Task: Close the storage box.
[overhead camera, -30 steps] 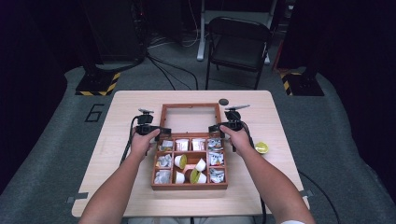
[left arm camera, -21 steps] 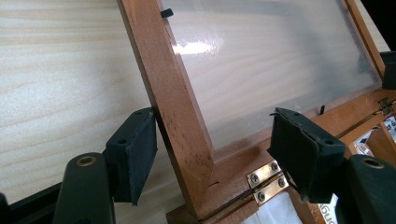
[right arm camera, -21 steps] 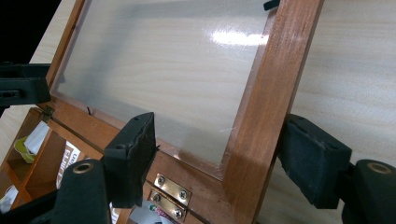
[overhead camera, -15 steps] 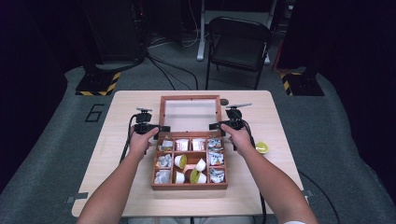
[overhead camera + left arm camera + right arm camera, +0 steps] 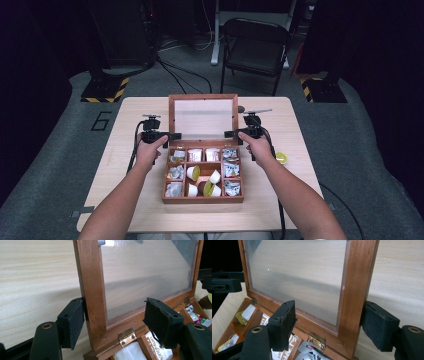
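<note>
One light wooden table point(image 5: 125, 175), bearing one wooden box point(image 5: 202, 199) at centre, nine compartments in three rows, lid point(image 5: 202, 117) raised at 12 o'clock on two brass hinges. Two grippers: left gripper point(image 5: 173, 135) at 9 o'clock, right gripper point(image 5: 229, 134) at 3 o'clock, jaws spread wide, straddling the lid's side rails. Four small cups in the centre column, one yellow object point(image 5: 281, 158) at 3 o'clock

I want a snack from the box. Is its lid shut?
No, the glass-paned lid stands raised at the back of the wooden box.
</note>
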### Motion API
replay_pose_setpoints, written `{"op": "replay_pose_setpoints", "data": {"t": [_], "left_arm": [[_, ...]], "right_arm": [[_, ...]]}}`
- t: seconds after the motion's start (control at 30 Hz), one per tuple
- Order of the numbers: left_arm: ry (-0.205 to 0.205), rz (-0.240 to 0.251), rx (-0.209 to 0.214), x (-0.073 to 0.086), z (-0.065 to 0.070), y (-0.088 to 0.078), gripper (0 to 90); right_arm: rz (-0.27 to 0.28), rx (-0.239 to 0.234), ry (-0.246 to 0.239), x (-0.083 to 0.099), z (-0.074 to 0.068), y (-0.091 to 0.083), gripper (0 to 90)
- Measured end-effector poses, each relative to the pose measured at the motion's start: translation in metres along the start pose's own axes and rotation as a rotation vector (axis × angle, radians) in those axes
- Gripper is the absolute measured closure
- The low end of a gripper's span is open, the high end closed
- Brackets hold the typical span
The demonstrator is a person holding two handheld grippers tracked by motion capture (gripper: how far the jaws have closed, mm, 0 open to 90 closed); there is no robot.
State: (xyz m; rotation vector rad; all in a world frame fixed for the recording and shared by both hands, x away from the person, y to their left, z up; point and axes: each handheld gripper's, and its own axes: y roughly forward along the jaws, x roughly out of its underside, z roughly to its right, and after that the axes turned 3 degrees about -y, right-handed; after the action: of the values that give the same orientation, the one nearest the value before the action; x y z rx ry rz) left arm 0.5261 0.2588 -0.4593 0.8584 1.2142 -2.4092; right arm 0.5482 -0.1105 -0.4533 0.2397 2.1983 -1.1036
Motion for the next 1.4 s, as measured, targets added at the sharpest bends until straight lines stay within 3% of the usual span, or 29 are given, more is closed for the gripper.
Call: {"op": "replay_pose_setpoints", "data": {"t": [0.03,0.17,0.27,0.47,0.73,0.9,1.0,1.17,1.3,1.4], "left_arm": [[-0.012,0.01,0.003,0.0,0.001,-0.001,32.4],[0.012,0.011,0.012,0.0,0.002,-0.005,32.4],[0.016,0.041,0.012,-0.001,0.005,-0.009,32.6],[0.048,0.054,0.008,-0.002,0.01,-0.014,33.1],[0.072,0.11,0.036,-0.003,0.019,-0.03,33.1],[0.079,0.157,0.075,-0.003,0.025,-0.041,34.3],[0.098,0.162,0.096,-0.002,0.031,-0.047,35.6],[0.159,0.149,0.073,0.004,0.041,-0.056,34.1],[0.189,0.17,0.077,0.007,0.046,-0.067,32.9],[0.232,0.197,0.089,0.01,0.055,-0.08,32.6]], "right_arm": [[0.003,0.0,-0.004,0.0,0.0,-0.001,29.5],[0.012,-0.006,-0.013,0.0,-0.002,-0.005,29.5],[0.017,-0.01,-0.016,0.001,-0.004,-0.007,29.6],[0.019,0.004,-0.073,0.002,-0.011,-0.013,29.6],[0.053,-0.005,-0.088,0.001,-0.018,-0.025,30.4],[0.069,-0.013,-0.099,0.001,-0.024,-0.032,31.6],[0.069,-0.032,-0.094,0.001,-0.028,-0.036,32.4],[0.045,-0.017,-0.131,0.007,-0.037,-0.043,31.2],[0.062,0.001,-0.191,0.014,-0.042,-0.049,31.5],[0.084,-0.023,-0.184,0.016,-0.044,-0.059,31.8]]}}
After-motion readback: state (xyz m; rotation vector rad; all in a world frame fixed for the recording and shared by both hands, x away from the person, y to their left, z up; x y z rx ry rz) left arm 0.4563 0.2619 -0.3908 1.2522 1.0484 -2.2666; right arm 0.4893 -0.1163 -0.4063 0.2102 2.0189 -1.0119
